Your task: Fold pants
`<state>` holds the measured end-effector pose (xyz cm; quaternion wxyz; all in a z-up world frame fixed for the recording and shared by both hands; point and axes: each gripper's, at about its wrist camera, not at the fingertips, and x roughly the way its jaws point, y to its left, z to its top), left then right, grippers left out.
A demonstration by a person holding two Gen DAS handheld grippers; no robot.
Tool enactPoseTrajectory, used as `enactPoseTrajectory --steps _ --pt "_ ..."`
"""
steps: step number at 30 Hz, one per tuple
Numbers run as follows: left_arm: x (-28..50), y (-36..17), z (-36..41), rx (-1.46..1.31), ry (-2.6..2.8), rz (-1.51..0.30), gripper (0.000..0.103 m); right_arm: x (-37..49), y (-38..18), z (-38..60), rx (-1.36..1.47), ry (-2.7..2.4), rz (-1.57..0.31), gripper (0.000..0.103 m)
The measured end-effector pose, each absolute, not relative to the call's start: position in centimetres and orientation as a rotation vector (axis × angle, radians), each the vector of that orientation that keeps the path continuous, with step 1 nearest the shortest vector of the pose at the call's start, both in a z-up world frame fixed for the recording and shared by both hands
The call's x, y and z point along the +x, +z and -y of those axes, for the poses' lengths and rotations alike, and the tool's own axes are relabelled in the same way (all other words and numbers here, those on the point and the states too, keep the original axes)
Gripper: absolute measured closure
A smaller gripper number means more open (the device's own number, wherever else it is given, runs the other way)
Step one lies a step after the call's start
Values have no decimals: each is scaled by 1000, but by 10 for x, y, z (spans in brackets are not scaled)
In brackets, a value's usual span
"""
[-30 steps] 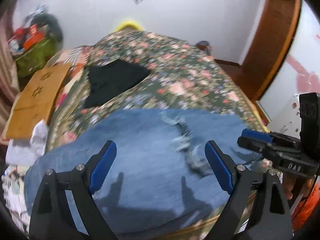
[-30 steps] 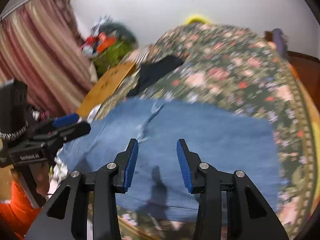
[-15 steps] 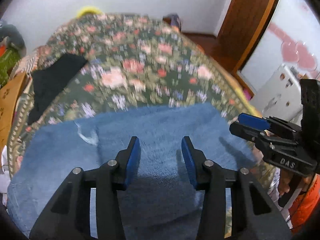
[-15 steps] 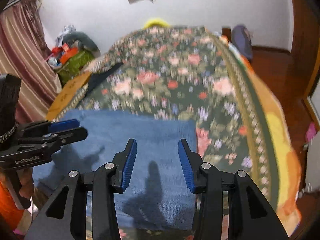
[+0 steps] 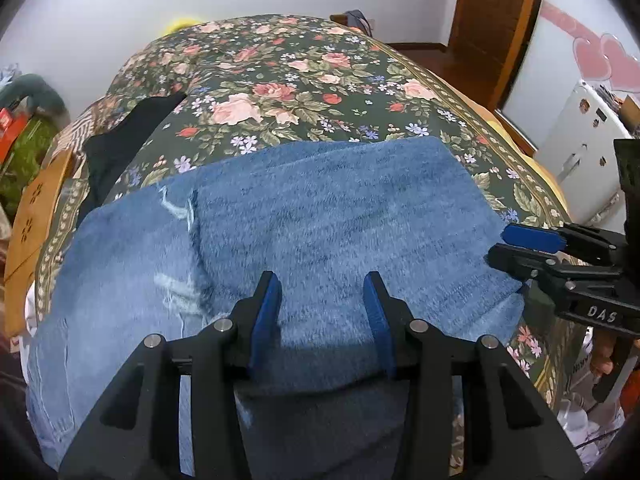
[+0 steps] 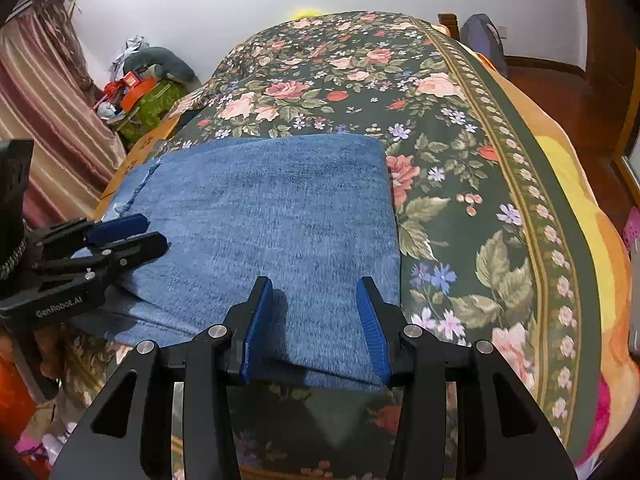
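Blue denim pants [image 5: 320,216] lie folded across the near end of a bed with a floral cover [image 5: 288,80]; they also show in the right wrist view [image 6: 272,216]. A frayed rip [image 5: 180,216] shows on the left part. My left gripper [image 5: 322,312] is open and empty, low over the near edge of the folded denim. My right gripper [image 6: 314,320] is open and empty, over the near right corner of the pants. Each gripper shows in the other's view, the right one [image 5: 528,248] at the pants' right edge, the left one [image 6: 120,236] at their left side.
A black garment [image 5: 120,140] lies on the bed's left side beside a wooden board [image 5: 36,208]. Clutter and a green bag [image 6: 148,100] stand by a curtain [image 6: 40,100] at far left. A white appliance [image 5: 580,148] and a wooden door [image 5: 492,20] are on the right.
Both cameras swung to the right along the pants and then settled closer over the near edge. My left gripper narrowed from wide open to a smaller gap. The denim now lies still and flat.
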<state>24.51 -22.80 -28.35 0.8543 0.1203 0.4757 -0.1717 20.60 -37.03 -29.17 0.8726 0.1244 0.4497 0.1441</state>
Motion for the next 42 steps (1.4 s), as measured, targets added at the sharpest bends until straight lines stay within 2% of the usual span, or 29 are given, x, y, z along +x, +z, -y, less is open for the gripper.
enactPoseTrajectory --steps 6,8,11,15,19,25,33,42 --pt "234 -278 219 255 -358 -995 54 205 -282 370 237 282 -976 62" --pt "231 -271 207 233 -343 -1013 39 204 -275 370 232 281 -992 59" --pt "226 -260 179 187 -281 -1017 37 199 -259 364 203 286 -973 57" --pt "214 -235 119 110 -154 -977 35 195 -228 341 119 302 -887 49" --pt "193 -212 49 24 -8 -922 21 196 -203 305 57 364 -813 49" --pt "160 -193 -43 -69 154 -865 13 201 -183 241 13 475 -731 38" --pt "117 -231 -126 -289 167 -922 12 203 -192 150 -151 578 -718 37" --pt "96 -298 -128 -494 14 -1027 12 212 -235 84 -289 622 -844 37"
